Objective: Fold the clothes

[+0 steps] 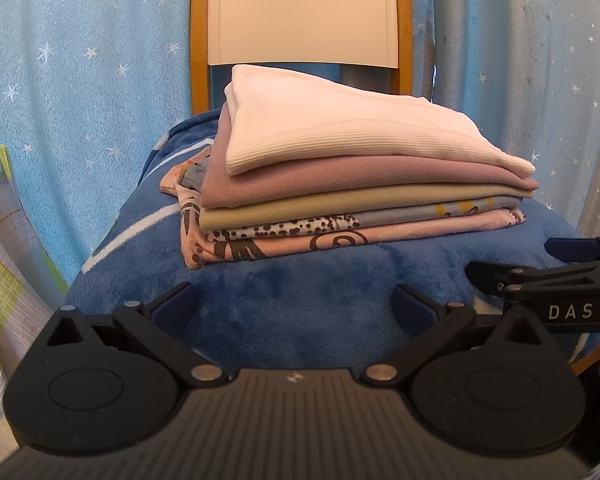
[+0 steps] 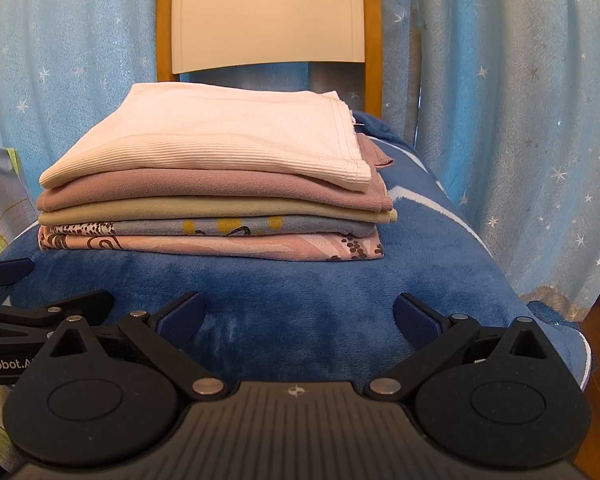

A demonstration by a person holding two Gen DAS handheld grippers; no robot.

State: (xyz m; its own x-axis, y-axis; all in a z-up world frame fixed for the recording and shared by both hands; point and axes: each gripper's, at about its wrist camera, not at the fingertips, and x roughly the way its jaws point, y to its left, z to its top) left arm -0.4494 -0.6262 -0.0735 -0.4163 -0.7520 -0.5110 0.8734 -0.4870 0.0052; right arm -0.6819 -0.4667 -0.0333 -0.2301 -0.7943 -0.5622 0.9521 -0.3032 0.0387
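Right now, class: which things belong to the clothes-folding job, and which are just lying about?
Job: stack of folded clothes; left gripper; right gripper; blue blanket.

Lying about: chair back; starry curtain; checked cloth.

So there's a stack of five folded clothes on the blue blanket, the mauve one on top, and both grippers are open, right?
Nearly. On top is the white ribbed garment; the mauve one lies just beneath, as the right wrist view shows. The rest holds.

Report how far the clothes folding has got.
Done: five folded garments sit stacked on the blue blanket, white ribbed top uppermost. In hand: nothing; left tongs and right tongs are open and empty. Left: no unfolded clothing is visible.
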